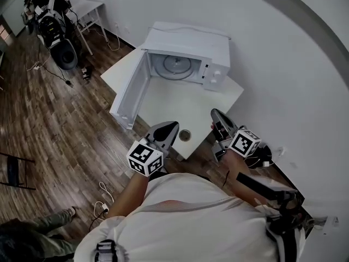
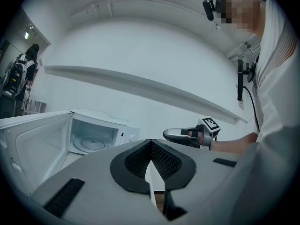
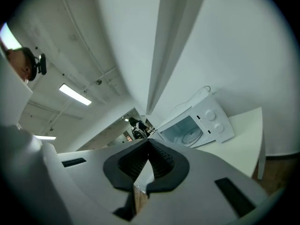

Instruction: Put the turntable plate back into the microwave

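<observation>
Status: the round, pale glass turntable plate (image 1: 178, 65) is seen lying flat on the floor of the cavity of the white box-shaped microwave (image 1: 188, 45), roughly centred. Both gripper views confirm this.

The white hinged microwave door (image 1: 131, 91) is swung fully open toward the left of the head view. The microwave is set at the far part of the white square table (image 1: 163, 105).

Left gripper (image 1: 172, 125): jaws are closed together, with nothing between the pads. Right gripper (image 1: 216, 113): the same — jaws pressed together, empty. Both are held level over the near table edge, well apart from the microwave.

A small round brownish item (image 1: 185, 135) is noted at the near table edge between the grippers — its identity cannot be told.

Judgement: the placement step appears complete. Whether the plate is seated on its drive hub cannot be verified. The door is left open, though closing it is not named in the task.
</observation>
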Demonstrator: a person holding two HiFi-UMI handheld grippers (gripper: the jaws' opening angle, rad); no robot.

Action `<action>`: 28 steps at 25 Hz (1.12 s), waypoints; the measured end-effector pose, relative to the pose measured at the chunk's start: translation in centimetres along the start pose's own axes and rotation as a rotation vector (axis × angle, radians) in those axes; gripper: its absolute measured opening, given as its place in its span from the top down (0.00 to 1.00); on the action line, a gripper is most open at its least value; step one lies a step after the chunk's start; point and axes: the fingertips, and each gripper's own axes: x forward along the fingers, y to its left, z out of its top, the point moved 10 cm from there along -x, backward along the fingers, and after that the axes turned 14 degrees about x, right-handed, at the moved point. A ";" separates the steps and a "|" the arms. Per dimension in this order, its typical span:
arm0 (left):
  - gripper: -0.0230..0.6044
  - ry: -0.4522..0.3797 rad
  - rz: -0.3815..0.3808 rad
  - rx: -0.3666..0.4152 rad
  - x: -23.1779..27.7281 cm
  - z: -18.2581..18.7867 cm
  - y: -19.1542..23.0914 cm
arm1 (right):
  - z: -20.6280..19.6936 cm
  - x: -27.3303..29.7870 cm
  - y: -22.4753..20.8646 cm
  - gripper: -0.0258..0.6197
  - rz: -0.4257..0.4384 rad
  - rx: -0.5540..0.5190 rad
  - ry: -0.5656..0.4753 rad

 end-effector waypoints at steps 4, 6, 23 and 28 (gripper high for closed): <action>0.95 -0.007 0.060 0.005 -0.1 0.6 -3.5 | 1.2 -4.0 1.6 0.95 0.018 -0.107 0.039; 0.95 -0.007 0.082 0.010 -0.3 0.9 -5.5 | 1.7 -6.2 2.0 0.95 0.028 -0.137 0.051; 0.95 0.000 0.216 0.065 -5.4 2.5 -15.4 | 1.6 -14.7 4.7 0.95 0.075 -0.336 0.084; 0.95 -0.008 0.218 0.078 -7.2 3.5 -15.1 | 1.1 -14.5 7.6 0.95 0.082 -0.436 0.059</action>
